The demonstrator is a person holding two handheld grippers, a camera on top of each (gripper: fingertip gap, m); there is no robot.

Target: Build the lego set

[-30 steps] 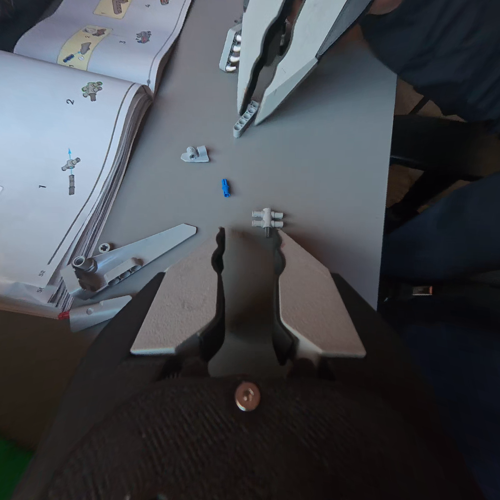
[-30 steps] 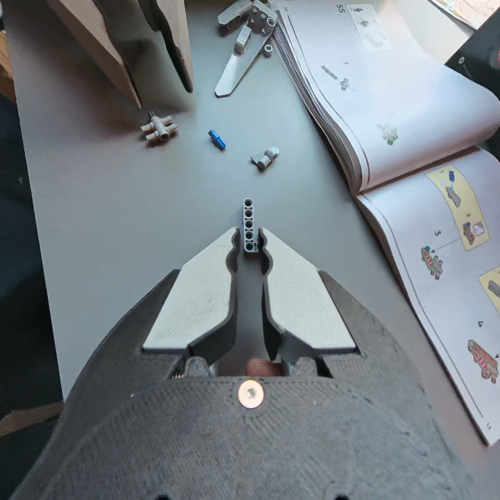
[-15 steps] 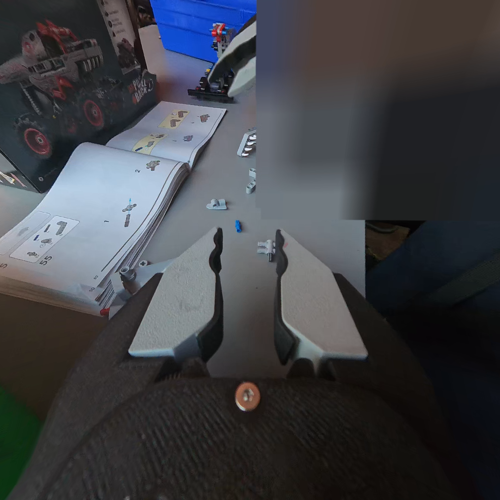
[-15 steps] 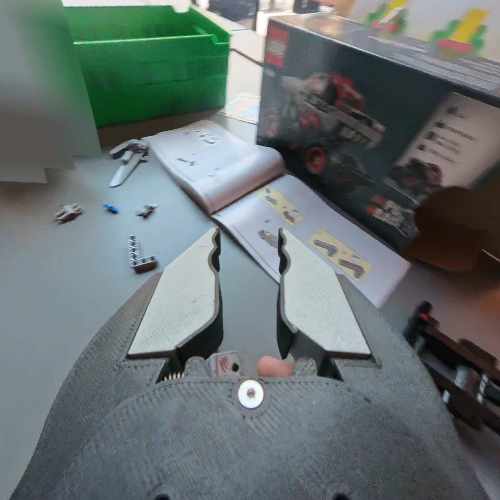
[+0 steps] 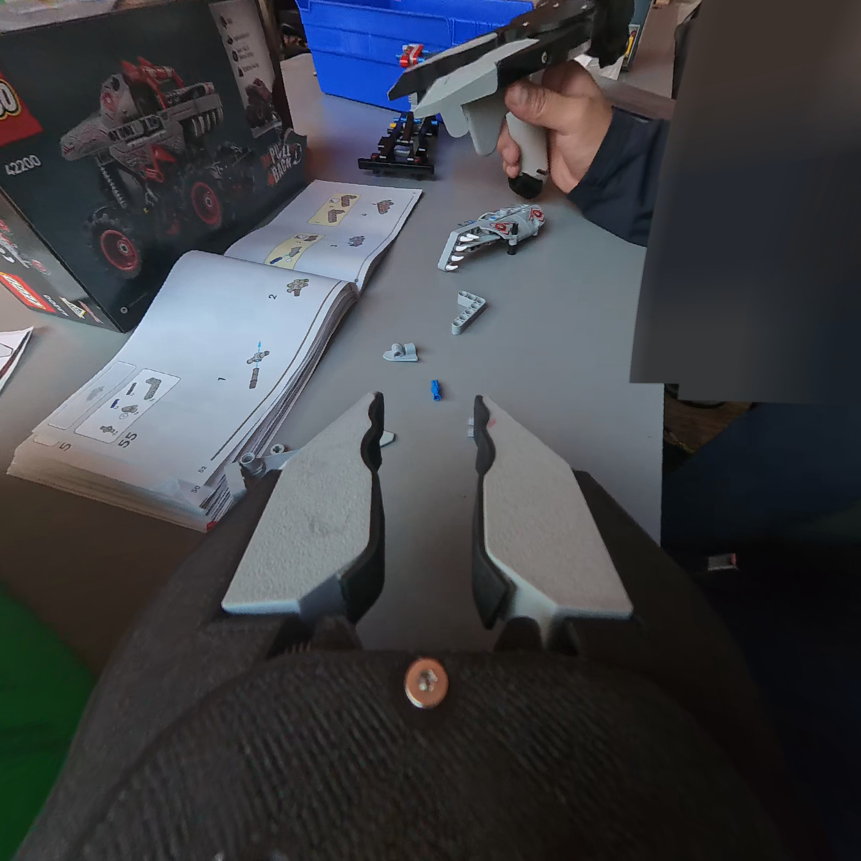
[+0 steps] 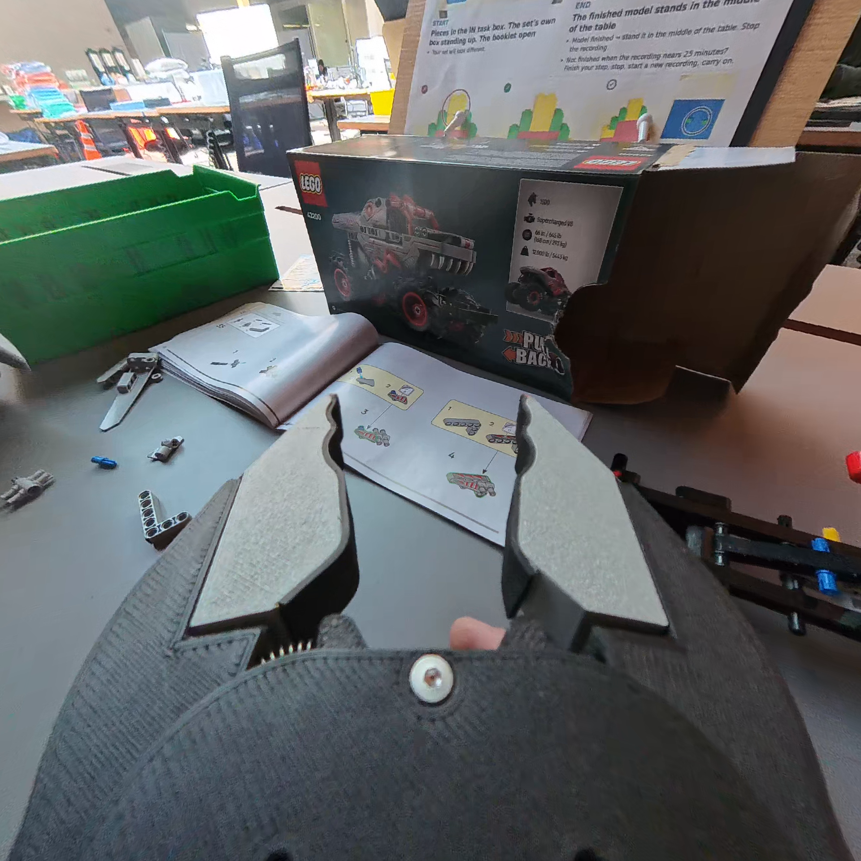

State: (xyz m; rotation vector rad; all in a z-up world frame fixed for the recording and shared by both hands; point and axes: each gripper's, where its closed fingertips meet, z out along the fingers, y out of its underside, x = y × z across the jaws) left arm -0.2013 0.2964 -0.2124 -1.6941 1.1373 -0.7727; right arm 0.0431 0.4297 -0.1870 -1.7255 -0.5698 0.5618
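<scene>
My left gripper [image 5: 428, 404] is open and empty, low over the grey table. A blue pin [image 5: 435, 390] lies just beyond its tips. A grey cross connector [image 5: 470, 425] peeks from behind its right finger. Farther on lie a small grey piece [image 5: 400, 352], an L-shaped grey beam [image 5: 467, 311] and a toothed grey assembly [image 5: 494, 233]. My right gripper [image 6: 428, 405] is open wide and empty above the open instruction booklet [image 6: 419, 442]; it also shows in the left wrist view [image 5: 407, 100], held up by a hand. The L-shaped beam [image 6: 158, 517] lies to its left.
The set's dark box [image 6: 442, 261] stands behind the booklet. A green bin [image 6: 126, 251] is at the left, a blue bin [image 5: 372, 46] at the far end. A black chassis [image 6: 768, 554] sits at the right. A long grey panel piece [image 6: 128, 391] lies by the booklet. One gripper's finger ends stand about 30 centimetres off the other's. The blue pin [image 5: 435, 390] is closer to my left gripper, around 8 centimetres from its tips; the right tips are 20 centimetres off. It turns up in the right wrist view [image 6: 105, 462] as well. My left tips are roughly 10 centimetres from the small grey piece [image 5: 400, 352].
The right gripper let go of the L-shaped beam, opened wide and rose, tilting up. The left gripper drew back from the cross connector and tilted up.
</scene>
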